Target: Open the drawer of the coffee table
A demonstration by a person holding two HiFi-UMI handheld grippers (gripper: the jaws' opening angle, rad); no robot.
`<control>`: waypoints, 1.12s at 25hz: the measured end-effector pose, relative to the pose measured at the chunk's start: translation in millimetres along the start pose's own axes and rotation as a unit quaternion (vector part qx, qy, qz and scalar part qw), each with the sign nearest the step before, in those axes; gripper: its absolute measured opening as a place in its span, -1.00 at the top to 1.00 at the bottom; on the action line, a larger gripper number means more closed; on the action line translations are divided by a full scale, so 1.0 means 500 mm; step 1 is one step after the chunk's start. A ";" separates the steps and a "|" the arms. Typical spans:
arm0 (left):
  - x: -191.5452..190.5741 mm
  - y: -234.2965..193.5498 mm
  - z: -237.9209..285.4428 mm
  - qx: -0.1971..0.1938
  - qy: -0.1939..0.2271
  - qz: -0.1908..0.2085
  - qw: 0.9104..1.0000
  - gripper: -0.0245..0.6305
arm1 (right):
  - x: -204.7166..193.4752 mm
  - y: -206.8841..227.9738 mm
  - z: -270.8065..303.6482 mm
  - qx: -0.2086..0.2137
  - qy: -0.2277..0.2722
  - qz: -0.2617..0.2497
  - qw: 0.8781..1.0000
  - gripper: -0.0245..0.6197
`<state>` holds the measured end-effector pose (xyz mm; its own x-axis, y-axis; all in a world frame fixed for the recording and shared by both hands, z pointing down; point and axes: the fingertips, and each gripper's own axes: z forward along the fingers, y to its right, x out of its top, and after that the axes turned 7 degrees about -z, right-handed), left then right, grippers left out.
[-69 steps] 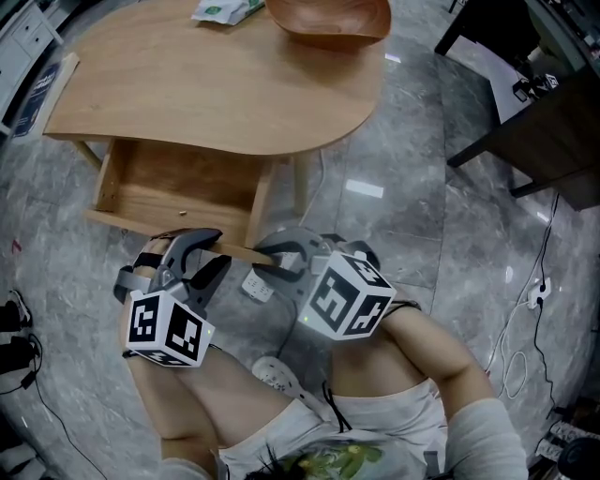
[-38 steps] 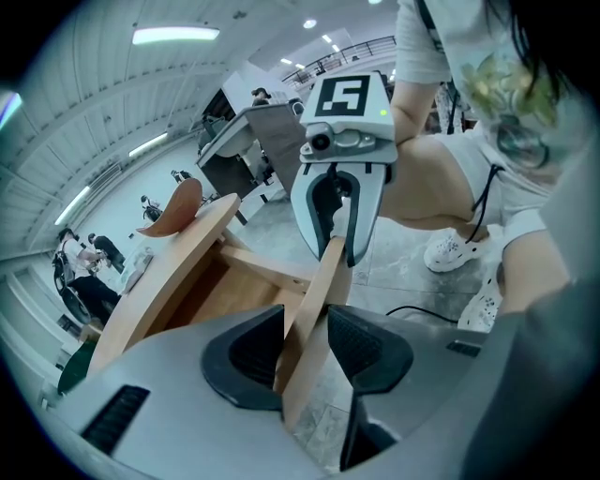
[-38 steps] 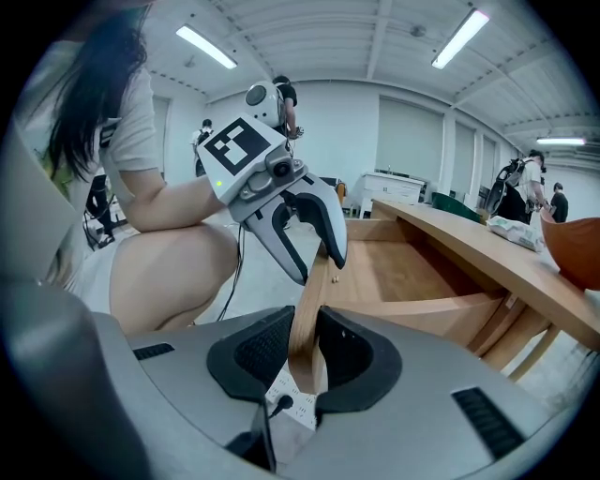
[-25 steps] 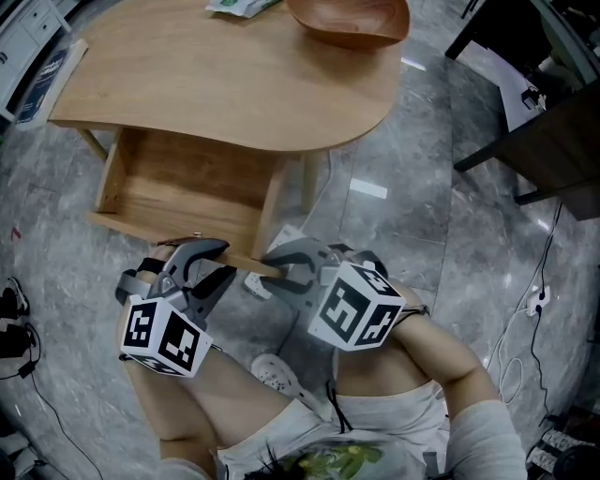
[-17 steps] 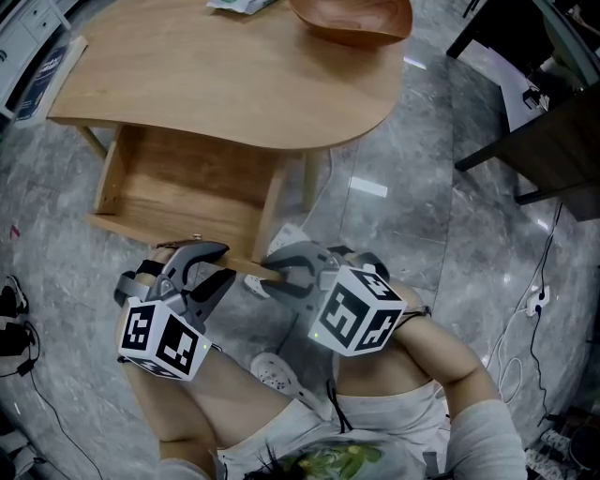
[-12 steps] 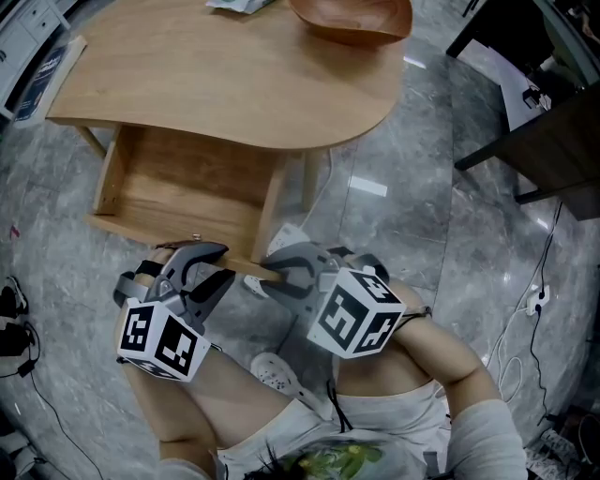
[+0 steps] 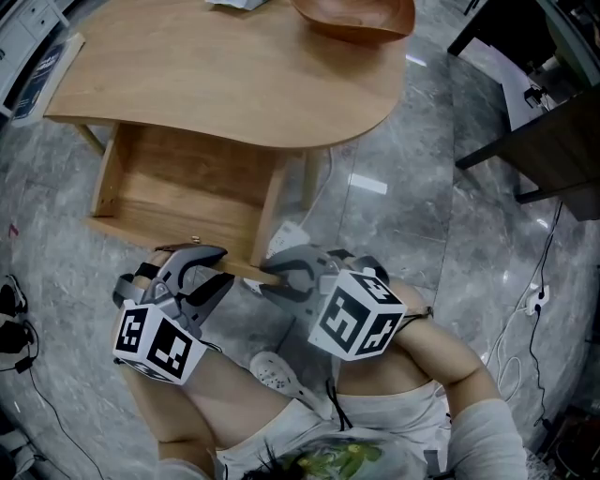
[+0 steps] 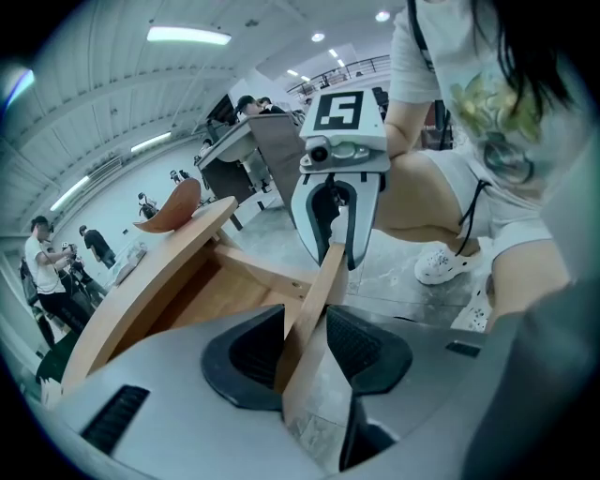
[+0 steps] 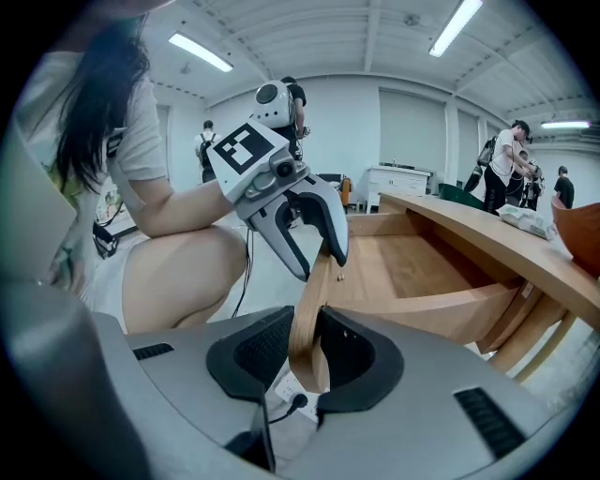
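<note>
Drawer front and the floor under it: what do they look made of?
Drawer front: light wood, or board with a wood veneer, in a matte finish. Faint grain runs along it and it shows no glare. Floor: grey stone or stone-look tile, polished. It has cloudy veining, straight joints and a bright reflected patch.

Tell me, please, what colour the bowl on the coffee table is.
The bowl is reddish brown, clearest in the head view.
</note>
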<state>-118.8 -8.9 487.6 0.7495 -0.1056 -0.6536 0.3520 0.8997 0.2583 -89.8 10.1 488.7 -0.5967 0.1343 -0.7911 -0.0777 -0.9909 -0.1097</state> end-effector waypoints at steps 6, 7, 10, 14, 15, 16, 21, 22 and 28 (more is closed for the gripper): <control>0.004 -0.002 -0.005 0.004 0.026 -0.033 0.999 0.48 | -0.001 -0.003 -0.007 0.012 0.010 -0.003 1.000 0.65; 0.005 -0.002 -0.005 0.004 0.029 -0.036 0.999 0.48 | -0.001 -0.002 -0.009 0.013 0.013 -0.001 1.000 0.66; 0.005 0.000 -0.007 -0.001 0.039 -0.045 0.998 0.48 | -0.002 -0.003 -0.015 0.014 0.022 0.008 1.000 0.66; 0.009 -0.003 -0.015 -0.006 0.056 -0.062 0.996 0.48 | -0.001 -0.002 -0.021 0.028 0.035 0.025 0.999 0.66; 0.010 -0.004 -0.020 -0.006 0.065 -0.070 0.995 0.48 | 0.001 -0.002 -0.022 0.031 0.037 0.028 0.998 0.66; 0.014 -0.007 -0.026 -0.007 0.076 -0.079 0.994 0.49 | 0.002 -0.001 -0.023 0.032 0.039 0.029 0.998 0.66; 0.048 -0.048 -0.069 0.015 0.160 -0.116 0.980 0.78 | 0.002 0.000 -0.025 0.029 0.036 0.021 0.999 0.66; 0.049 -0.054 -0.078 0.016 0.171 -0.142 0.975 0.78 | 0.002 0.000 -0.024 0.029 0.036 0.022 0.999 0.66; 0.035 -0.078 -0.106 0.023 0.191 -0.260 0.946 0.82 | 0.004 0.000 -0.027 0.029 0.031 0.026 0.999 0.66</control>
<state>-148.9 -23.2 428.5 0.2143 -0.3599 -0.9081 0.6477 0.7482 -0.1437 -80.0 10.6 478.9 -0.5508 0.0801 -0.8308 -0.0944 -0.9950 -0.0334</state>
